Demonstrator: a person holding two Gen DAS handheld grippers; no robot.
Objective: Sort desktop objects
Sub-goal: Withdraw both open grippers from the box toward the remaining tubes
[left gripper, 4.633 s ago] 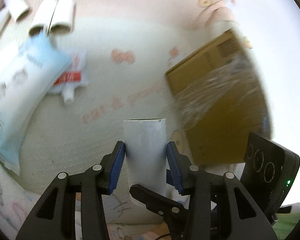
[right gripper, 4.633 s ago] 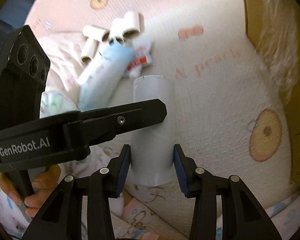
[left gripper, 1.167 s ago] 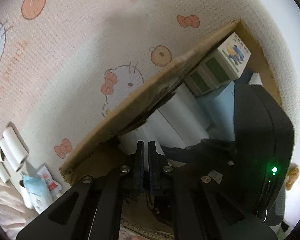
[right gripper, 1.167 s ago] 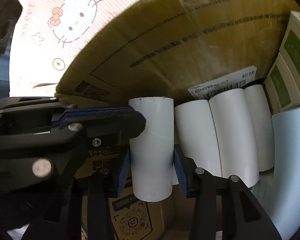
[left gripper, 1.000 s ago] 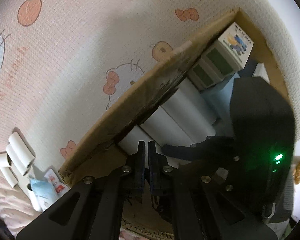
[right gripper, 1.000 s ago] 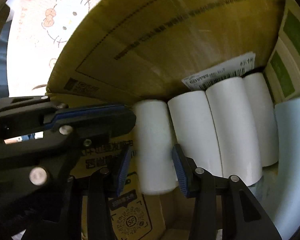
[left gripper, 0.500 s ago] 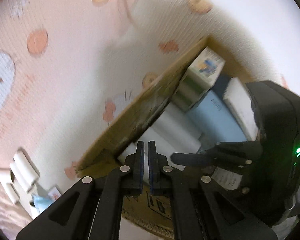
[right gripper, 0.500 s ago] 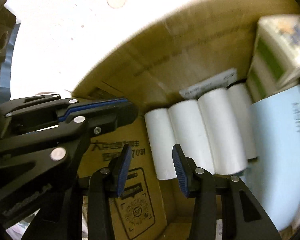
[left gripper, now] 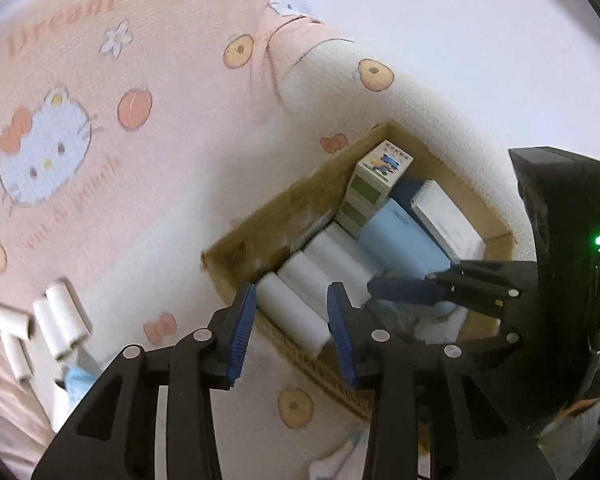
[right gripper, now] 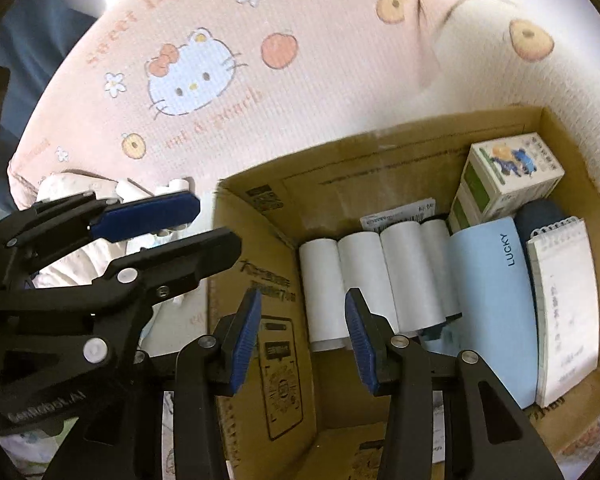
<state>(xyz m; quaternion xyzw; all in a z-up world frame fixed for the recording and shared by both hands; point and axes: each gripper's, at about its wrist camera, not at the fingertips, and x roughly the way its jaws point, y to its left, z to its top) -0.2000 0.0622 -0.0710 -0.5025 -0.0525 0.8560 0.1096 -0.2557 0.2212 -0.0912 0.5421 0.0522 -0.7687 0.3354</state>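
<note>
1. Holding nothing: your right gripper (right gripper: 302,338) has its fingers spread apart, empty, above the open cardboard box (right gripper: 256,216).
2. Your left gripper (left gripper: 290,330) is the same: fingers apart, nothing between them.
3. Four white rolls (right gripper: 374,280) lie side by side on the box floor, touching. In the right wrist view the leftmost roll (right gripper: 324,292) sits just beyond the right fingers, framed by the gap between the tips, not touched.
4. In the left wrist view that same roll (left gripper: 290,314) shows through the left gripper's gap, just inside the near box wall.
5. Right of the rolls, past your right finger: light blue "LUCKY" case (right gripper: 496,304), then a spiral notepad (right gripper: 566,312) against the box wall.
6. Beyond the rolls, far corner: green-and-white carton (right gripper: 504,180) standing up.
7. Outside the box, left of your left finger: more white rolls (left gripper: 40,328) on the Hello Kitty blanket (left gripper: 112,132), well apart from the box.
</note>
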